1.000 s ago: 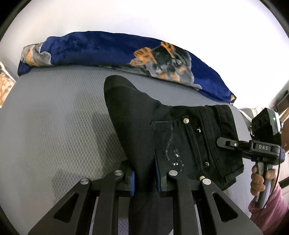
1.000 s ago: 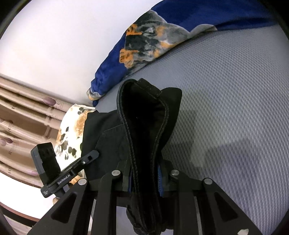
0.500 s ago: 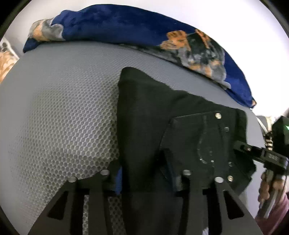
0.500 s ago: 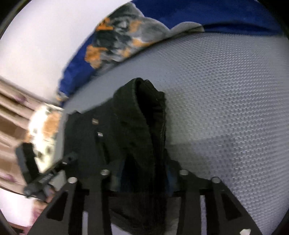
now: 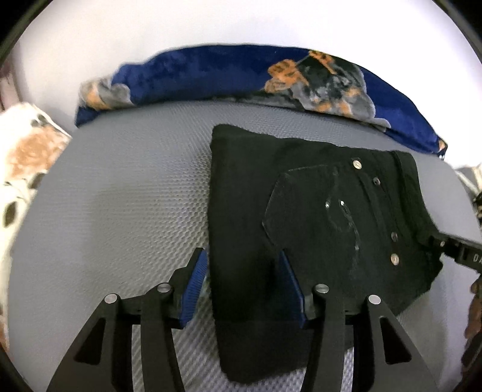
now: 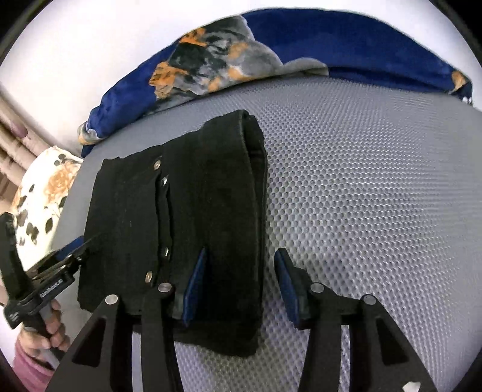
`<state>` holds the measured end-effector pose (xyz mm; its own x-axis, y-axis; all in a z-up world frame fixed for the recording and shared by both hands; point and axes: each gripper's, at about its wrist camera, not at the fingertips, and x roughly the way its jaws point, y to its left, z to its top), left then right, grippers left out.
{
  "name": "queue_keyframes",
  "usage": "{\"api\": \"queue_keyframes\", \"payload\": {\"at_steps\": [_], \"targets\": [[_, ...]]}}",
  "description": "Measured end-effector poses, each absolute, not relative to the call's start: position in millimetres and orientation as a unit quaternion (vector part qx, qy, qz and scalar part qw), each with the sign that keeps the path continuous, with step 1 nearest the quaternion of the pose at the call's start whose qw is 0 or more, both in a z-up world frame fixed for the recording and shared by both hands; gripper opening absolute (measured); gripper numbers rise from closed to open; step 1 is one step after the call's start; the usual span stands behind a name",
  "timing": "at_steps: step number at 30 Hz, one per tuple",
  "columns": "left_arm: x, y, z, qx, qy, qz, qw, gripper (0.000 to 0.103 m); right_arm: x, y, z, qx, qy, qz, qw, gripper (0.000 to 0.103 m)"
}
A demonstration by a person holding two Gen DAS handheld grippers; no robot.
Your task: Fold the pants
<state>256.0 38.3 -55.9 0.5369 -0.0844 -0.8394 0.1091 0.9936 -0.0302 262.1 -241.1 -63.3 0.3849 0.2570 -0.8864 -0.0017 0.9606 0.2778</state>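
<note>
pillow point(image 5: 27, 169): one, white with orange and dark flowers, at 9 o'clock in the left view, off the mat's edge.
mat point(image 5: 120, 211): one, grey with a honeycomb weave; it bears the pants.
blanket point(image 5: 211, 72): one, blue with an orange and grey print, bunched along the mat's far edge at 12 o'clock, against a white wall point(image 5: 150, 27).
pants point(image 5: 316, 217): one pair, black, folded into a flat block on the mat at 3 o'clock in the left view; four metal studs and one stitched back pocket show on top.
left gripper point(image 5: 242, 286): one, jaws about half spread after just opening; the pants' near left edge lies between the blue pads, which do not press it.
right gripper point(image 6: 239, 283): one, jaws likewise half spread after just opening; the pants' folded right edge lies between the pads, loose, the right pad over bare mat.
hand point(image 6: 51, 328): one seen, with a pink sleeve, at 8 o'clock in the right view, gripping the left gripper's handle.
curtain point(image 6: 12, 138): pinkish folds at 9 o'clock in the right view.
</note>
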Motion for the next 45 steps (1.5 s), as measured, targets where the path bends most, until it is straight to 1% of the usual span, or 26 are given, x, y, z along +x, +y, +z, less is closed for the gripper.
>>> {"api": "queue_keyframes", "payload": {"at_steps": [6,9,13,15,18,22,26,32,45], "targets": [[218.9,26.9,-33.9,0.043,0.452,-0.047,0.89,0.051,237.1,-239.9,-45.6,0.119,0.526,0.065,0.84,0.045],[202.4,23.6,-25.8,0.042,0.448,-0.043,0.892,0.052,224.6,-240.4,-37.5,0.115,0.519,0.059,0.845,0.047],[181.0,21.4,-17.8,0.042,0.44,-0.036,0.896,0.052,200.6,-235.4,-27.8,0.085,0.508,0.043,0.856,0.051],[171.8,21.9,-15.5,0.039,0.439,-0.03,0.897,0.052,189.3,-230.2,-22.6,0.066,0.499,0.04,0.863,0.058],[161.1,22.6,-12.7,0.03,0.439,-0.027,0.897,0.052,172.6,-217.4,-13.9,0.037,0.48,0.037,0.875,0.067],[148.1,20.8,-7.5,0.037,0.429,-0.019,0.902,0.052,157.0,-197.2,-4.5,0.009,0.461,0.038,0.887,0.073],[139.8,20.2,-4.8,0.039,0.425,-0.015,0.904,0.052,149.2,-183.9,0.4,0.004,0.447,0.042,0.893,0.079],[131.9,20.2,-1.6,0.036,0.42,-0.012,0.907,0.052,141.3,-171.8,2.1,0.003,0.441,0.04,0.897,0.082],[124.6,20.1,0.8,0.035,0.417,-0.005,0.908,0.052,133.2,-166.7,-2.1,0.011,0.45,0.044,0.892,0.082]]}}
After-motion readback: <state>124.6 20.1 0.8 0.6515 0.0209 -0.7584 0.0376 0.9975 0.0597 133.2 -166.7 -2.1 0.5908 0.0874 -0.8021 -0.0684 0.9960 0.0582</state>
